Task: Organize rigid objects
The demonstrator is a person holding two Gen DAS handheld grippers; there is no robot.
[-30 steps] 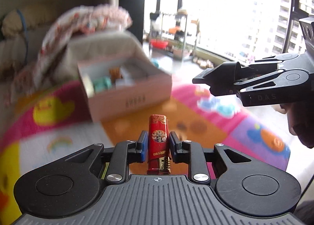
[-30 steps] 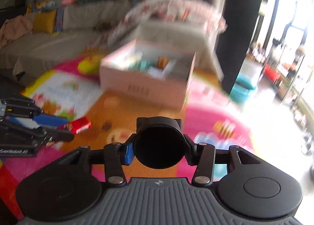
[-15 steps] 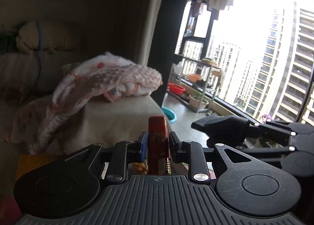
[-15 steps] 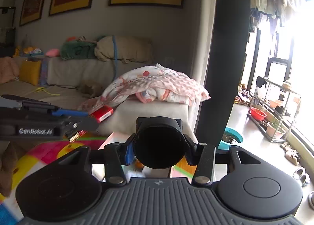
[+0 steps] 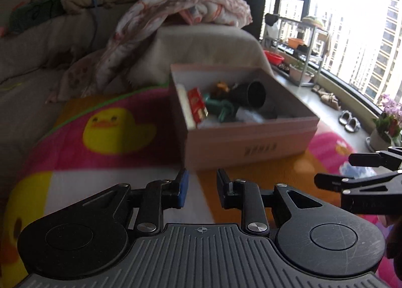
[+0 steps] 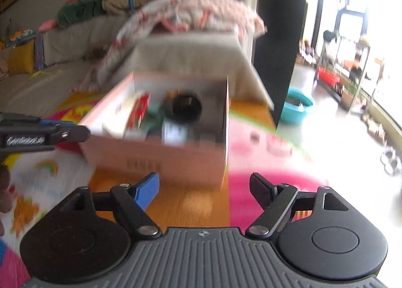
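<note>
Now both tongs are held empty before the pink box (image 5: 251, 137): left tongs (image 5: 201, 191) narrow, right tongs (image 6: 204, 191) opening wide; the red lighter (image 5: 197, 107) and black cup (image 5: 251, 93) are seen inside. Another loose object is likely needed next.

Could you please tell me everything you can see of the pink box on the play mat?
The pink cardboard box is rectangular, lidless and open-topped, with a pale inside and small printed lettering on its near wall. It sits flat on the colourful play mat, just in front of the beige sofa. Inside lie a red lighter against the left wall, a black cup tipped on its side, a green toy and other small items. Neither gripper touches it.
</note>
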